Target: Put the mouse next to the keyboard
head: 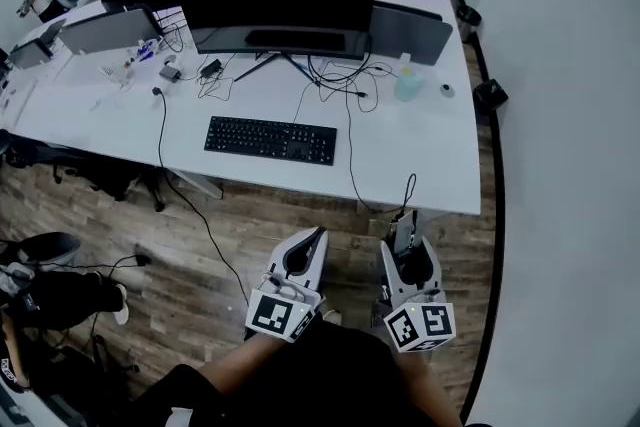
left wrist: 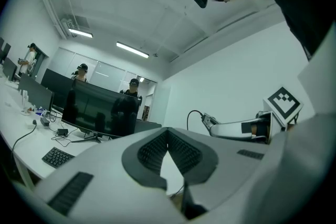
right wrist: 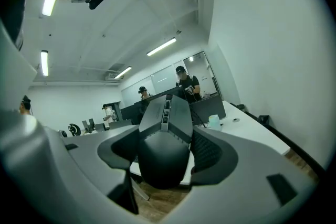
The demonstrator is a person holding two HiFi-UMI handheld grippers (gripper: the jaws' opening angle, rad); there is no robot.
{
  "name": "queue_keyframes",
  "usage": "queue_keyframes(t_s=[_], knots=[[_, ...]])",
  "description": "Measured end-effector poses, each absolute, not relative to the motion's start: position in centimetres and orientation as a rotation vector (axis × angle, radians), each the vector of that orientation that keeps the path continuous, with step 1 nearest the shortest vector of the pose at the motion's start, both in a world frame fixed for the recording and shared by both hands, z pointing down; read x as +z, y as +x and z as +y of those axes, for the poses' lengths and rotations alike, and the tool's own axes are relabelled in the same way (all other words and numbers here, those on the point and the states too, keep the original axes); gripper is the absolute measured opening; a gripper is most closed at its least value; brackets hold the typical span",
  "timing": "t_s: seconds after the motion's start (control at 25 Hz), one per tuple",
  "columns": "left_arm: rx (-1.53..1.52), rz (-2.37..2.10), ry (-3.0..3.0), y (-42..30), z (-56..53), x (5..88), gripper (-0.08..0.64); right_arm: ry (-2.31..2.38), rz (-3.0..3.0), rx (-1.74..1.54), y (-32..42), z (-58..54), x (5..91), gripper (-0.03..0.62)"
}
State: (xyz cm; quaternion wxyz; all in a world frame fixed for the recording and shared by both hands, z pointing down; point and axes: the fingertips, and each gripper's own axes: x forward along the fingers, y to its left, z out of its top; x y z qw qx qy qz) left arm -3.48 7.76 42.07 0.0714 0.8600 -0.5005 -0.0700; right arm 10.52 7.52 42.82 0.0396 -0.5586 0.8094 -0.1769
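Observation:
A black keyboard (head: 270,140) lies on the white desk (head: 430,170), in front of a wide dark monitor (head: 275,0). The dark grey wired mouse (right wrist: 165,139) is held off the desk, clamped between the jaws of my right gripper (right wrist: 165,153). In the head view this gripper (head: 404,237) hovers over the wooden floor short of the desk edge, and the mouse cable (head: 408,187) rises to the desktop. My left gripper (head: 308,240) hangs beside it; its ribbed pads (left wrist: 152,150) meet at the tips with nothing between them. The keyboard (left wrist: 56,156) shows far left.
Cables, a power strip and small items (head: 170,70) litter the desk's back left; a pale bottle (head: 408,80) stands at the back right. A white wall (head: 570,165) runs close on the right. People stand behind the monitor (left wrist: 100,110).

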Motion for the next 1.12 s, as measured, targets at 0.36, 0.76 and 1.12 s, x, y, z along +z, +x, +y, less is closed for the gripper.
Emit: queue_keyframes(t_s=[0.36, 0.76, 1.12], knots=[[-0.163, -1.502, 2.613, -6.5, -1.8, 42.0, 0.004, -1.762, 2.491, -0.546, 10.9, -2.4, 42.6, 0.305], [-0.241, -1.35, 2.653, -7.6, -8.7, 42.1, 0.003, -1.869, 2.46, -0.597, 8.1, -7.3, 44.5, 0.305], [-0.287, -1.321, 2.608, -8.7, -11.6, 42.5, 0.003, -1.946, 2.459, -0.635, 7.1, -8.8, 46.5, 0.305]])
